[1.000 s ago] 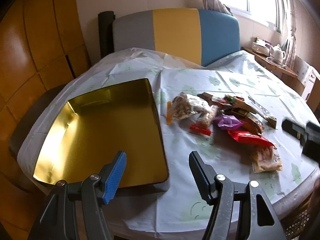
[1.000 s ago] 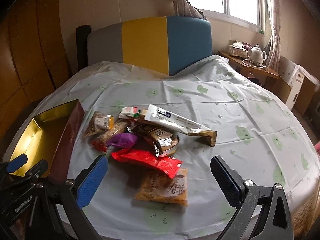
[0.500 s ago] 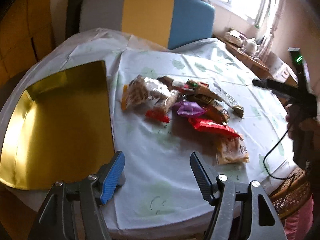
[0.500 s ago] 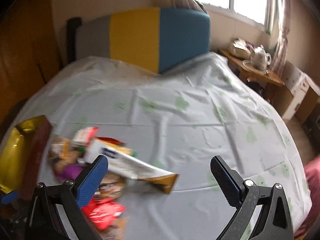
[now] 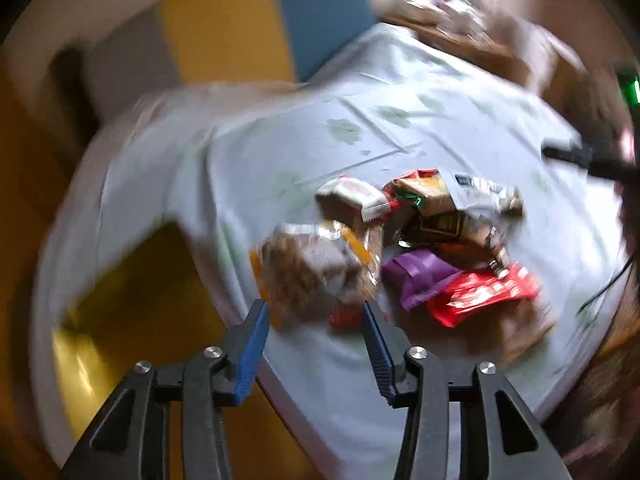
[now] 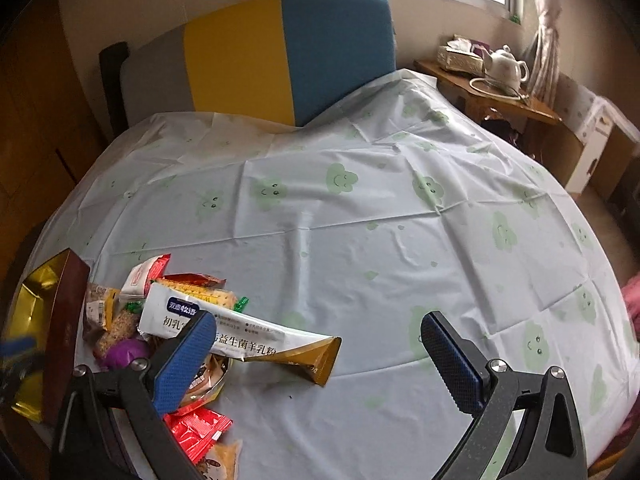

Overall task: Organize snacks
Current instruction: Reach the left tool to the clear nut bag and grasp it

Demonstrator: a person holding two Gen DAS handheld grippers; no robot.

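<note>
The snack pile point(image 5: 400, 248) sits on the tablecloth point(image 6: 360, 220), just right of the gold tin point(image 5: 132, 300). My left gripper point(image 5: 314, 320) is nearer it: jaws apart, empty, a clear-wrapped brown snack point(image 5: 308, 272) dead ahead at twelve o'clock. My right gripper point(image 6: 316, 344) is spread wide, empty, the pile at its nine o'clock. Only its sharp view shows the long white sachet point(image 6: 240, 332), lying nine to three; the left view is blurred.
</note>
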